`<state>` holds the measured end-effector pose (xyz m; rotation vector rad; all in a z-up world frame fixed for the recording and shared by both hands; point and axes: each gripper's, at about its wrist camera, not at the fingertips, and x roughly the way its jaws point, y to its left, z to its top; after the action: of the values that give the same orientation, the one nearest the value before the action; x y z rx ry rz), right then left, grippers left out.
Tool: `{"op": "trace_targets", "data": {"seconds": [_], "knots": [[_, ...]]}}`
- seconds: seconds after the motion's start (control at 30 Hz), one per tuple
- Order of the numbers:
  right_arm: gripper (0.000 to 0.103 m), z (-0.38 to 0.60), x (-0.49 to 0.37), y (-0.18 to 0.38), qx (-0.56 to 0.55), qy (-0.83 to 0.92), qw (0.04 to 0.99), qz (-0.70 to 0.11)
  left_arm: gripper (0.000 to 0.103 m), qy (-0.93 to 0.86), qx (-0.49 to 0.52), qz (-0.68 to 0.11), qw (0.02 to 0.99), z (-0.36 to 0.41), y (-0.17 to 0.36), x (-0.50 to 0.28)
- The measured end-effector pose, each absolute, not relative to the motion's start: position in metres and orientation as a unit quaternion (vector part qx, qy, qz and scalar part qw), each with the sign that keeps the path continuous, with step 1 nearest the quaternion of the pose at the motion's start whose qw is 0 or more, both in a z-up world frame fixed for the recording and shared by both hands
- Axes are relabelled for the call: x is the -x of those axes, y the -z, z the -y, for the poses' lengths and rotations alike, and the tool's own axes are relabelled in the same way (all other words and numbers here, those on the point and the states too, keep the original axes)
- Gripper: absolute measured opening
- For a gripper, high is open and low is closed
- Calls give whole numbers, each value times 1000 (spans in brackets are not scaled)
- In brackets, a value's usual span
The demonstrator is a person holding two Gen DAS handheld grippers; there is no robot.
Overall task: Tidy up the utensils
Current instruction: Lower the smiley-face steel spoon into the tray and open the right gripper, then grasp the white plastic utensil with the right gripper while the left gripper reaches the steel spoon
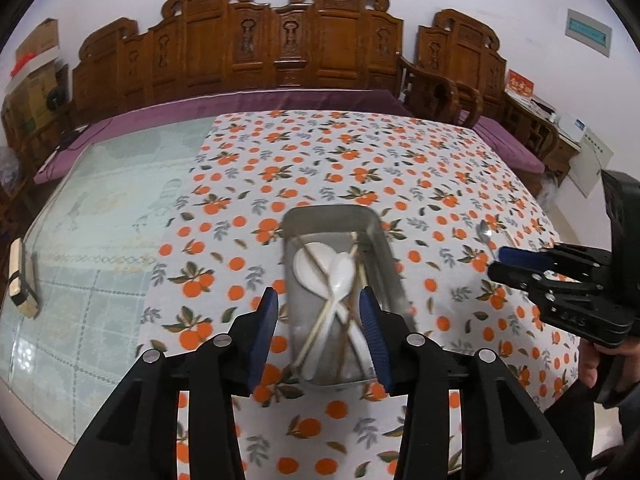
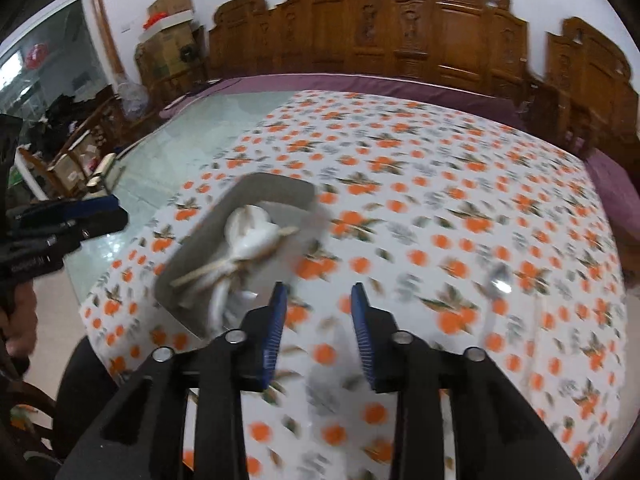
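Right gripper [image 2: 318, 330] hangs over the tablecloth [image 2: 440, 184] with its blue pads apart and nothing between them, and the whole view is smeared with blur. What matters for it is the metal spoon [image 2: 498, 280], the one utensil lying loose on the cloth: it sits ahead of the jaws and off to their right, near the cloth's right edge. In the left wrist view that metal spoon [image 1: 486, 234] shows its bowl pointing toward the far edge, with the handle running back toward the right gripper [image 1: 520, 262], so my read is that the right hand is clearly the nearer one.

Left gripper [image 1: 318, 334] also stands open, its pads straddling the near end of the metal tray [image 1: 394, 268] without visibly pressing on it. Inside the tray lie white spoons [image 1: 332, 268] and chopsticks [image 1: 320, 324], crossed loosely, long axes running roughly along the tray's length. Beyond it the orange-print cloth stretches to the far edge, bare.
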<state>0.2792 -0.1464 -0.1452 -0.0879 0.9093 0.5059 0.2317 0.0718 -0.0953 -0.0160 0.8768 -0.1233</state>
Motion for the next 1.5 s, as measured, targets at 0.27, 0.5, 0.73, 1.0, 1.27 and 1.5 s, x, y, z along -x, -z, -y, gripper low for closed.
{"op": "trace_targets", "data": {"seconds": [0.27,0.5,0.73,1.0,1.27,1.5], "knots": [[42,224,-273,157,44,-171,878,-445,42,86,0,-430,899,-34,101,-238],[43,273,-275,177,44,-124,876,-463,42,106,-9,-436,894,-6,107,-242],[43,302,-284,202,36,-104,865,-489,42,127,-23,-445,886,25,117,-251],[43,313,-308,224,27,-104,852,-512,42,142,-35,-461,875,59,131,-265],[34,315,-324,246,33,-108,840,-531,43,160,-49,-479,862,93,151,-278],[8,324,-323,253,36,-118,833,-539,42,167,-57,-489,854,118,166,-294]]}}
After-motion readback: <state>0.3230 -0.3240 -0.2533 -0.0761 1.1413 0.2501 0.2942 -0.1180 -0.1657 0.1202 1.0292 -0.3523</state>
